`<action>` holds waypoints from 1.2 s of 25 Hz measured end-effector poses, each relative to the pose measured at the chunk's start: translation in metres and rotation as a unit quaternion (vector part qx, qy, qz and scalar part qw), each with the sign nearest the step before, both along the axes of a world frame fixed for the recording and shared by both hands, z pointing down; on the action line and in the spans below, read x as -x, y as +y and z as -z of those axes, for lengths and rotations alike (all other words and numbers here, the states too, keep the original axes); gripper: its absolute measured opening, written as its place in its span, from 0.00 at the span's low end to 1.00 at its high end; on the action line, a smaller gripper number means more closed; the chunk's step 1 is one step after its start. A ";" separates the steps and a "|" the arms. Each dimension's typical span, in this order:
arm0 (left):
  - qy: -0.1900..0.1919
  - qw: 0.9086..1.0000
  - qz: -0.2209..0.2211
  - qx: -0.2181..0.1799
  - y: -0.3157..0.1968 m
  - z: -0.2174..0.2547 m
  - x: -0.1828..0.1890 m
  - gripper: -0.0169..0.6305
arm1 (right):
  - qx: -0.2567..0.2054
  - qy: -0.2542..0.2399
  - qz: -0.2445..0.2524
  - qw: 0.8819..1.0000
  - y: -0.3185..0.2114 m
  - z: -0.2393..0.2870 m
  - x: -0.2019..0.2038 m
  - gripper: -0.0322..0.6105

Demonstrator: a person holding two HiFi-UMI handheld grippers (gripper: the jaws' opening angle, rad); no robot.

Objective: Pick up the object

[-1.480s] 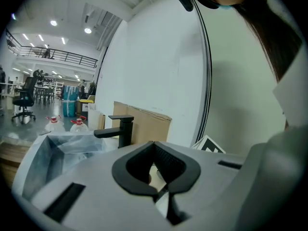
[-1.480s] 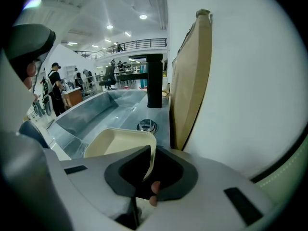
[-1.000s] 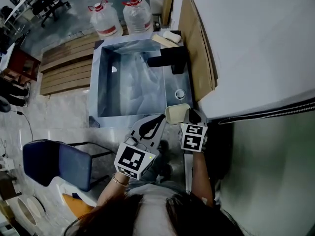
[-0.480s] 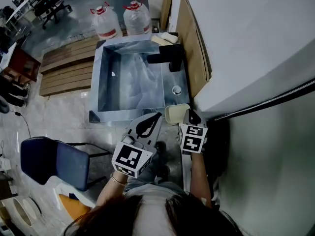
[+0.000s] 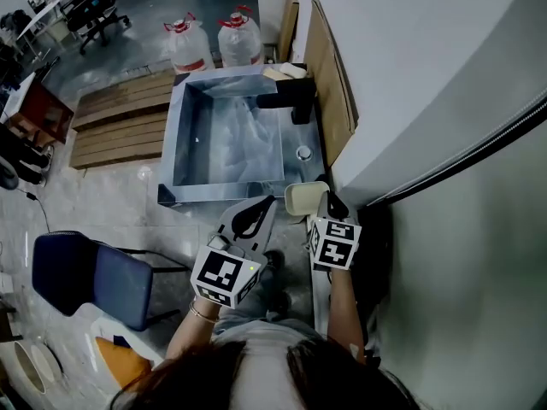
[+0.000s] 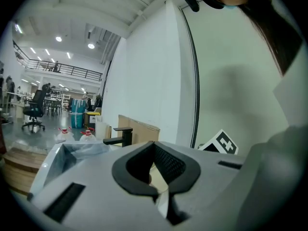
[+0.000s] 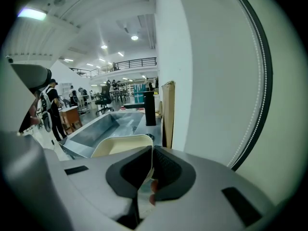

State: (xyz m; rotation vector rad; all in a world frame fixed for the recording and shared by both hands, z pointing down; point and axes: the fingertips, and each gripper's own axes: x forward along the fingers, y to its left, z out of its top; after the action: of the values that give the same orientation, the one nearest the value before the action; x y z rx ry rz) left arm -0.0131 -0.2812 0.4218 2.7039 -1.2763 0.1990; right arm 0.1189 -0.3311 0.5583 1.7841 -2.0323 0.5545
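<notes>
Item: cream dish (image 5: 304, 198), rounded-square, shallow, plain and matte, with a thin upright rim. Looked light and rigid.

Location: held in the air near the close right corner of the steel sink (image 5: 182, 135), beside the white wall.

Hold: right gripper (image 5: 324, 204), jaws narrowed onto one wall of the dish, one pad inside and one outside.

Left gripper (image 5: 254, 218): jaws pressed together on nothing, just beside the dish (apparently not touching it).

Step judged: pick-up made, dish in carry. Called for a firm pinch, being liable to swing from a one-sided grip on a thin rim. Called also for a level dish and a slow path clear of the sink edge and black tap (image 5: 289, 101).
</notes>
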 end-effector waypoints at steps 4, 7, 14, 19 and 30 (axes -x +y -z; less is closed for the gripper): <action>0.002 1.000 0.005 -0.008 0.017 0.009 0.003 0.04 | -0.020 -0.014 -0.002 1.000 0.014 0.018 0.001 0.10; 0.002 1.000 0.008 -0.017 0.028 0.014 0.005 0.04 | -0.033 -0.016 0.001 0.999 0.023 0.029 0.002 0.10; 0.008 0.999 0.015 -0.031 0.058 0.028 0.010 0.04 | -0.058 -0.014 0.010 0.998 0.048 0.052 0.007 0.10; 0.010 0.999 0.019 -0.040 0.077 0.035 0.015 0.04 | -0.072 -0.010 0.019 0.997 0.066 0.063 0.014 0.10; 0.009 0.998 0.034 -0.061 0.117 0.050 0.028 0.04 | -0.110 -0.016 0.025 0.994 0.105 0.097 0.018 0.10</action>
State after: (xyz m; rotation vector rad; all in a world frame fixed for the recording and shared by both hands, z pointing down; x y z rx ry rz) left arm -0.0407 -0.1640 0.3720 2.7512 -1.4163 0.0919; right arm 0.1004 -0.2260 0.4613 1.8501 -2.2267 0.3585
